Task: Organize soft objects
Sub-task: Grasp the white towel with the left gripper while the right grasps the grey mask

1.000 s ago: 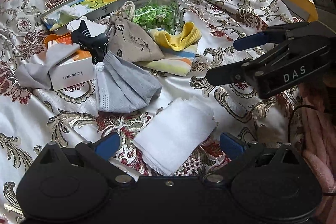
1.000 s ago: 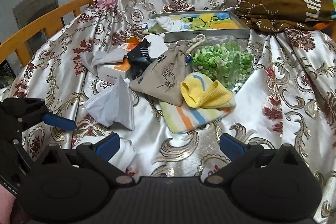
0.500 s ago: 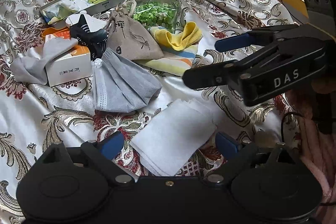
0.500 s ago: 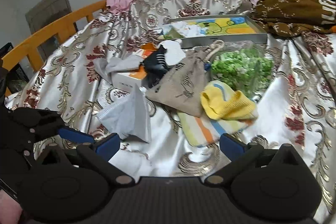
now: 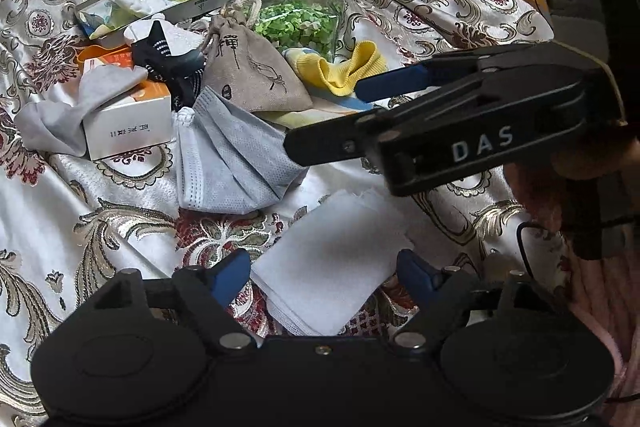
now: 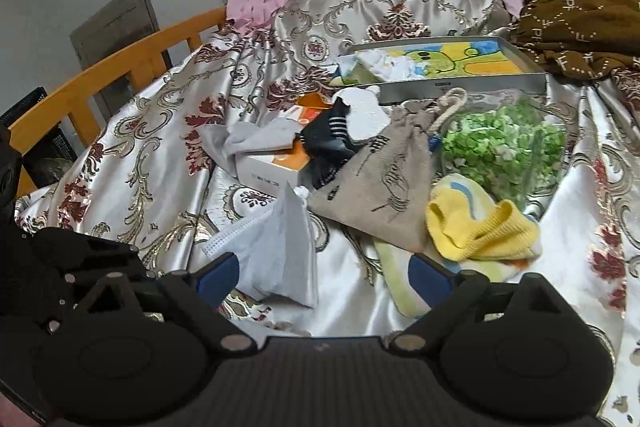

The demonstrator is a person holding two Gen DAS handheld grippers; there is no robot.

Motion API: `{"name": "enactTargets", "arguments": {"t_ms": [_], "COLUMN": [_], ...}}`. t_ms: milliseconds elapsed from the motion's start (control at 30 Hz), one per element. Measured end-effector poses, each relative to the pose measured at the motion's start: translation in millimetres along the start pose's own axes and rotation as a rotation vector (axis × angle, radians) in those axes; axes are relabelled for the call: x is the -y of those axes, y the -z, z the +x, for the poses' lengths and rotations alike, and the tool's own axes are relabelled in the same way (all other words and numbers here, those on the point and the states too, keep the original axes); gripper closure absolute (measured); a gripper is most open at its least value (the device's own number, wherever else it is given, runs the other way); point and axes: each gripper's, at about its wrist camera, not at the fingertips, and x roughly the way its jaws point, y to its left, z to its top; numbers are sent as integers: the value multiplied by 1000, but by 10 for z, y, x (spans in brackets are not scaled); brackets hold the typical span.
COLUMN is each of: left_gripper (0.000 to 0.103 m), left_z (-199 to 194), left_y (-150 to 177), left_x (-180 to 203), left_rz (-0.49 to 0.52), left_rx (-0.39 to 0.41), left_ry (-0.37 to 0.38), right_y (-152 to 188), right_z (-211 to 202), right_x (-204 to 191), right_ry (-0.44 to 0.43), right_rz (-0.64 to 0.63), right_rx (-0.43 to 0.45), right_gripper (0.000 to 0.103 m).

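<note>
Your left gripper (image 5: 324,279) hangs over the folded white cloth (image 5: 332,263), its jaws just closing in on it from either side but not yet pressing, so this reads as the start of a pick. Next you likely need to sink a little and close until the pads pinch the cloth's edges.

Your right gripper (image 6: 324,277) is wide and empty, jaws just narrowing slightly, with the grey face mask (image 6: 280,259) just ahead near its left finger and the yellow sock (image 6: 476,231) ahead near its right.

Farther ahead of it, the metal tray (image 6: 464,87) holds a crumpled white cloth; the clear bag (image 6: 504,147) holds green bits.
</note>
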Motion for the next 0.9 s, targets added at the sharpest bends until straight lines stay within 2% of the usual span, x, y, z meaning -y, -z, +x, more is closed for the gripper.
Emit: {"name": "enactTargets", "arguments": {"t_ms": [167,233,300,400,467,600,667,733,767,900], "left_gripper": [30,39,44,50,51,59,63,74,76,88], "left_z": [15,23,31,58,82,123,122,124,120,99], "left_y": [-7,0,3,8,13,8,13,14,20,20], "left_x": [-34,-31,-32,-47,-55,-70,-71,-70,-77,-83], "left_rz": [-13,-14,-12,-14,-16,-16,-17,-18,-19,-25], "left_rx": [-8,-15,-22,-38,-51,-73,-74,-75,-76,-68], "left_ry": [-1,0,5,15,15,7,6,6,7,11], "right_y": [-8,-9,-10,-6,9,27,27,30,30,32], "right_z": [87,140,205,306,353,371,374,382,384,362], "right_x": [-17,-27,-25,-22,-30,-35,-29,-14,-6,8], "right_ry": [-31,-38,-47,-69,-81,-84,-84,-84,-84,-80], "right_rz": [-3,0,1,12,15,13,21,34,40,53], "right_rx": [-7,-14,-24,-47,-67,-80,-83,-91,-93,-89], "right_gripper": [13,16,20,30,41,51,63,71,75,83]}}
